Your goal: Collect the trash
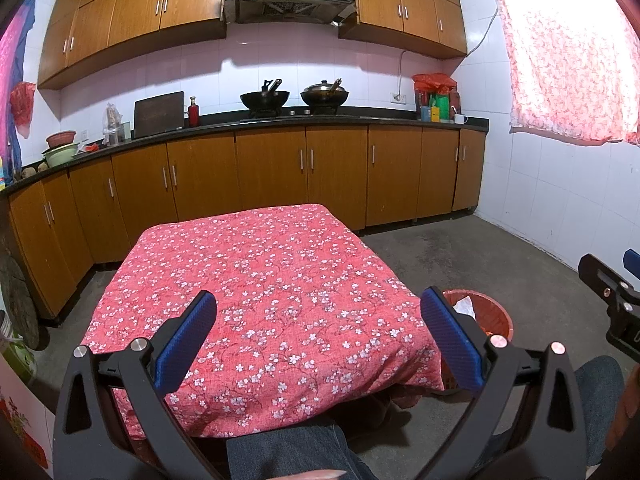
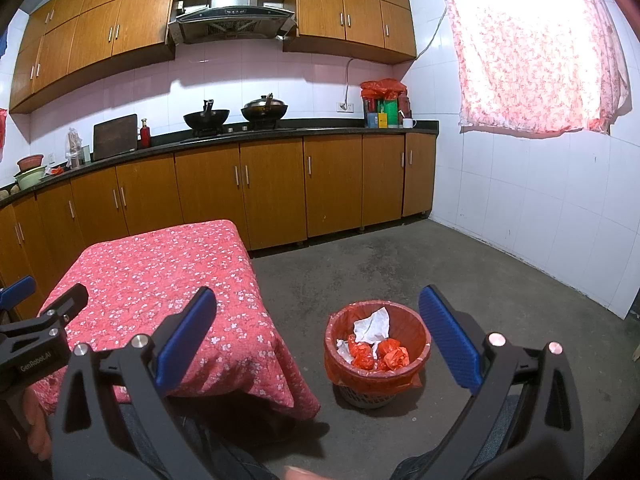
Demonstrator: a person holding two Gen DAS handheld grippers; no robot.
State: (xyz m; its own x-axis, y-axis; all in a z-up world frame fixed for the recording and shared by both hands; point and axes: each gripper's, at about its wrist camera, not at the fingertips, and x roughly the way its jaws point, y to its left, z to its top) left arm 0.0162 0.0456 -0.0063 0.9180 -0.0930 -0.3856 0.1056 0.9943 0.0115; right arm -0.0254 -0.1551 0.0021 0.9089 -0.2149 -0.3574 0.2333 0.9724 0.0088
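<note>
A small bin lined with a red bag stands on the floor right of the table; it holds crumpled white paper and red plastic wads. In the left wrist view the bin's rim peeks out behind the table corner. My left gripper is open and empty above the table with the pink floral cloth. My right gripper is open and empty, held above and in front of the bin. No loose trash shows on the cloth.
Wooden cabinets with a dark counter run along the far wall, with two woks on the stove. A tiled wall and curtained window are to the right. Bare concrete floor lies beyond the bin. My knees are below.
</note>
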